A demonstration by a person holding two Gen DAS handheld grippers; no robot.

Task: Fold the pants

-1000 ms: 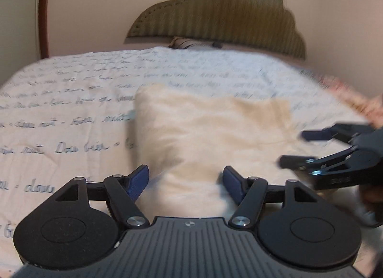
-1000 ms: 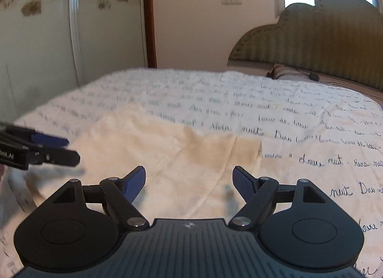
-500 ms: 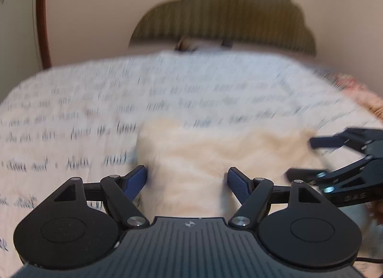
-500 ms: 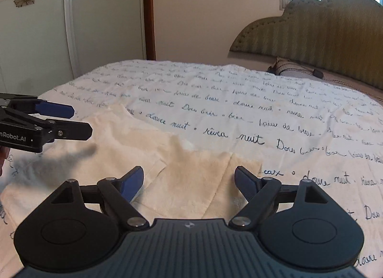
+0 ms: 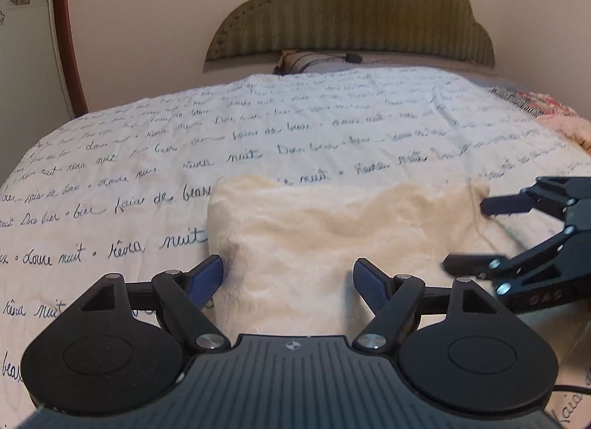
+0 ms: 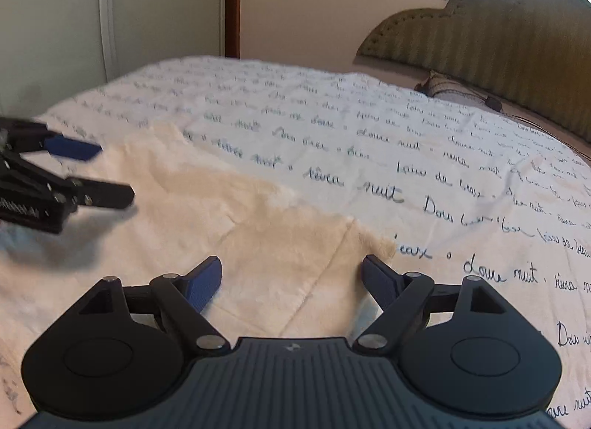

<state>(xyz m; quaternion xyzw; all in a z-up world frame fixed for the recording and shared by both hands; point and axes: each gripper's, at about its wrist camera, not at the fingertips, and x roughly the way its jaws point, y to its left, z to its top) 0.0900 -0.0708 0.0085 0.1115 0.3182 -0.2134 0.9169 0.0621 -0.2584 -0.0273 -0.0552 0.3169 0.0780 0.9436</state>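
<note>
Cream fuzzy pants [image 5: 332, 229] lie folded into a flat rectangle on the bed's printed cover [image 5: 147, 155]. My left gripper [image 5: 288, 274] hovers open over the near left part of the pants, its blue pads [image 5: 207, 281] apart with only fabric below. In the right wrist view the pants [image 6: 229, 215] stretch leftwards, and my right gripper [image 6: 291, 270] stands open above their near right corner. Each gripper shows in the other's view: the right gripper [image 5: 465, 235] at the pants' right edge, the left gripper [image 6: 114, 172] over their left side. Neither grips cloth.
A green padded headboard [image 5: 351, 11] and a pillow [image 5: 306, 59] close off the far end of the bed. A patterned blanket [image 5: 554, 115] lies at the right edge. A wardrobe [image 6: 55, 23] stands beyond the bed's left side.
Both grippers have drawn back from the pants, whose far edge now sits lower in the left wrist view. Both pairs of jaws stay open with nothing in them.
</note>
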